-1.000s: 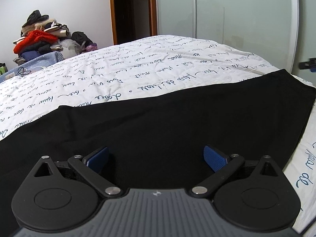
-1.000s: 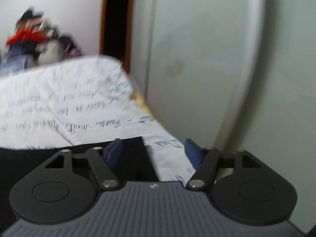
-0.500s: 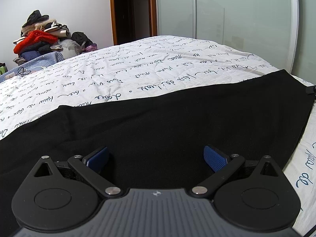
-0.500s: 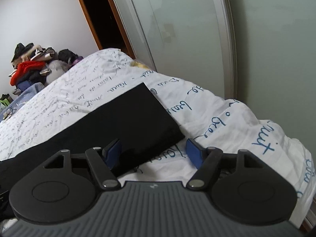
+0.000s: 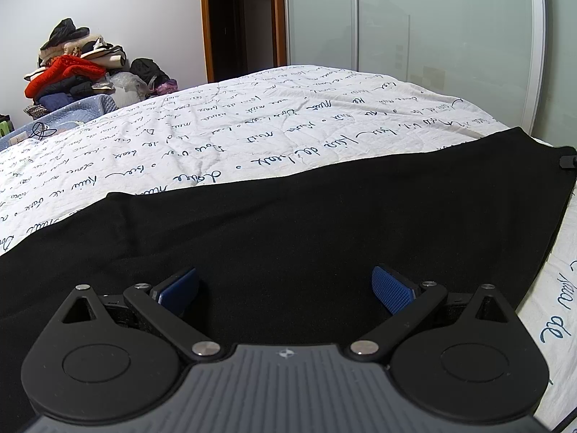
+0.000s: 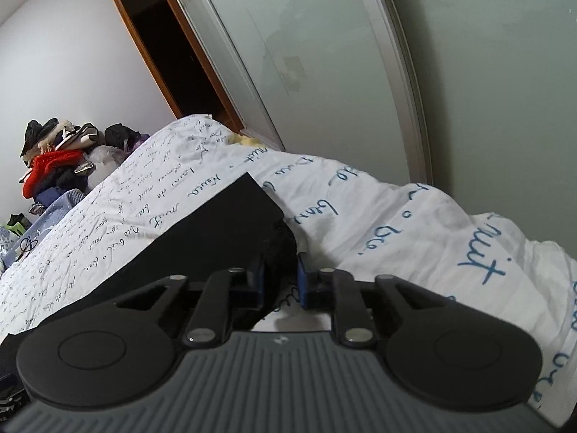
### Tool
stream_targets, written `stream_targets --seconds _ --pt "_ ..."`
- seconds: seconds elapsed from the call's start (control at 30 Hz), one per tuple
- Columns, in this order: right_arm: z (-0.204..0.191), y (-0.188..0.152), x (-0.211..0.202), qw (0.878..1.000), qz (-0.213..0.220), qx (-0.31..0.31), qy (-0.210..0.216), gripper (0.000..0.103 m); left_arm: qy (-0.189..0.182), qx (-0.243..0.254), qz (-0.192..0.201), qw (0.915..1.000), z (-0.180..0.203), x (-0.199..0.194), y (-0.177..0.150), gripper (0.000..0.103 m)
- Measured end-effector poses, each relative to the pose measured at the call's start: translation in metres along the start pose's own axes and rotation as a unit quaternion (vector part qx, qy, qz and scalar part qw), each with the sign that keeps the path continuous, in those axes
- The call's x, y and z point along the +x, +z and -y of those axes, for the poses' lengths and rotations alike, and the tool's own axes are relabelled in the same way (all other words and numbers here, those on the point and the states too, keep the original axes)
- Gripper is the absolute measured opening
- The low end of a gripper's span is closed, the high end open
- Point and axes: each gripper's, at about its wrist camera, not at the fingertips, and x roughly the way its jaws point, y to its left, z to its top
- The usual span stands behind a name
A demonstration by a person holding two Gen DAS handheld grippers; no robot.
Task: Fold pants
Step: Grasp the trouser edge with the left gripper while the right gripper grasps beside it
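Black pants [image 5: 324, 223] lie flat across the near side of a bed with a white script-printed cover [image 5: 252, 122]. My left gripper [image 5: 285, 288] is open, its blue pads [image 5: 391, 288] wide apart just above the pants' middle, holding nothing. In the right wrist view the pants [image 6: 202, 231] end in a corner at the bed's right side. My right gripper [image 6: 280, 278] is shut on that corner of the pants, with black cloth between its blue pads [image 6: 302, 281]. A bit of the right gripper [image 5: 568, 158] shows at the pants' far right end in the left wrist view.
A pile of clothes [image 5: 72, 68] sits at the far left end of the bed, also in the right wrist view [image 6: 57, 158]. Frosted sliding wardrobe doors [image 5: 432, 36] stand close along the bed's right side. A dark doorway [image 5: 238, 18] lies beyond.
My right gripper came down to the pants' right corner and closed on it. My left gripper stayed open and still over the pants.
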Motion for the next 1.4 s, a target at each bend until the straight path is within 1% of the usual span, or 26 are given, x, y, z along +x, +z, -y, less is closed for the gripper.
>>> stream_targets --seconds 0.07,0.13,0.2,0.27,0.33,0.37,0.43,0.47,0.57,0.6,0.67,0.77,0.87,0.9,0.93,0.97,1.03,1.07,1.13,1.2,1.23,1.27,1.3,1.33,1.37,1.4 --pt "-0.013 -0.001 -0.003 0.999 0.016 -0.032 -0.013 0.013 -0.002 -0.003 -0.006 1.0000 0.000 -0.002 0.003 0.103" --pt "-0.038 -0.004 -0.009 0.993 0.038 -0.106 -0.030 0.013 -0.016 -0.008 -0.011 0.9998 0.000 -0.005 0.011 0.103" --pt "-0.064 -0.010 -0.014 0.979 0.055 -0.189 -0.046 0.013 -0.060 -0.036 -0.019 0.9974 -0.002 -0.006 0.024 0.103" --pt "-0.086 -0.019 -0.016 0.961 0.068 -0.262 -0.059 0.013 -0.120 -0.082 -0.033 0.9888 -0.001 -0.003 0.041 0.103" --pt "-0.103 -0.029 -0.019 0.944 0.078 -0.313 -0.063 0.013 -0.181 -0.120 -0.056 0.9746 0.005 0.008 0.057 0.103" --pt "-0.109 -0.034 -0.021 0.939 0.083 -0.329 -0.060 0.013 -0.203 -0.137 -0.067 0.9672 0.010 0.014 0.064 0.103" --pt "-0.118 -0.042 -0.027 0.933 0.093 -0.347 -0.035 0.013 -0.247 -0.169 -0.083 0.9505 0.023 0.027 0.077 0.103" --pt "-0.122 -0.047 -0.029 0.931 0.094 -0.351 -0.021 0.013 -0.272 -0.185 -0.088 0.9403 0.030 0.034 0.082 0.103" --pt "-0.136 -0.060 -0.034 0.925 0.091 -0.368 0.006 0.013 -0.341 -0.233 -0.100 0.9052 0.048 0.054 0.090 0.103" --pt "-0.141 -0.066 -0.037 0.922 0.090 -0.376 0.015 0.013 -0.354 -0.248 -0.106 0.8954 0.054 0.062 0.090 0.103" --pt "-0.152 -0.077 -0.042 0.917 0.085 -0.389 0.036 0.013 -0.361 -0.283 -0.124 0.8798 0.065 0.078 0.087 0.103" --pt "-0.168 -0.092 -0.049 0.904 0.078 -0.415 0.066 0.013 -0.370 -0.333 -0.151 0.8538 0.073 0.099 0.080 0.103" --pt "-0.178 -0.103 -0.053 0.890 0.076 -0.442 0.082 0.013 -0.378 -0.362 -0.140 0.8403 0.071 0.105 0.078 0.102" --pt "-0.179 -0.106 -0.054 0.888 0.074 -0.445 0.087 0.013 -0.384 -0.364 -0.135 0.8377 0.071 0.104 0.078 0.102" --pt "-0.180 -0.107 -0.053 0.887 0.069 -0.449 0.089 0.013 -0.385 -0.363 -0.133 0.8382 0.072 0.103 0.078 0.102" --pt "-0.181 -0.109 -0.051 0.884 0.065 -0.455 0.085 0.013 -0.382 -0.360 -0.131 0.8409 0.073 0.102 0.078 0.102" --pt "-0.182 -0.112 -0.048 0.881 0.064 -0.464 0.074 0.014 -0.374 -0.347 -0.130 0.8501 0.073 0.099 0.079 0.101" --pt "-0.181 -0.113 -0.047 0.881 0.060 -0.464 0.072 0.014 -0.367 -0.339 -0.130 0.8561 0.075 0.098 0.079 0.097" --pt "-0.180 -0.116 -0.047 0.881 0.056 -0.464 0.071 0.016 -0.355 -0.325 -0.129 0.8671 0.078 0.097 0.082 0.094" --pt "-0.179 -0.119 -0.047 0.879 0.055 -0.468 0.068 0.019 -0.349 -0.315 -0.132 0.8728 0.082 0.098 0.084 0.083" --pt "-0.180 -0.120 -0.046 0.879 0.055 -0.469 0.065 0.020 -0.345 -0.311 -0.138 0.8747 0.081 0.099 0.084 0.067" --pt "-0.180 -0.120 -0.045 0.879 0.054 -0.470 0.062 0.025 -0.342 -0.308 -0.145 0.8759 0.082 0.100 0.083 0.047" --pt "-0.180 -0.120 -0.044 0.879 0.054 -0.470 0.056 0.037 -0.339 -0.305 -0.153 0.8770 0.083 0.102 0.083 0.039" --pt "-0.180 -0.122 -0.043 0.879 0.055 -0.470 0.048 0.042 -0.336 -0.302 -0.160 0.8775 0.084 0.104 0.082 0.030" --pt "-0.179 -0.123 -0.042 0.879 0.058 -0.472 0.041 0.043 -0.335 -0.300 -0.164 0.8778 0.085 0.105 0.081 0.029" --pt "-0.178 -0.122 -0.042 0.877 0.059 -0.475 0.041 0.039 -0.333 -0.297 -0.163 0.8800 0.086 0.105 0.080 0.029"
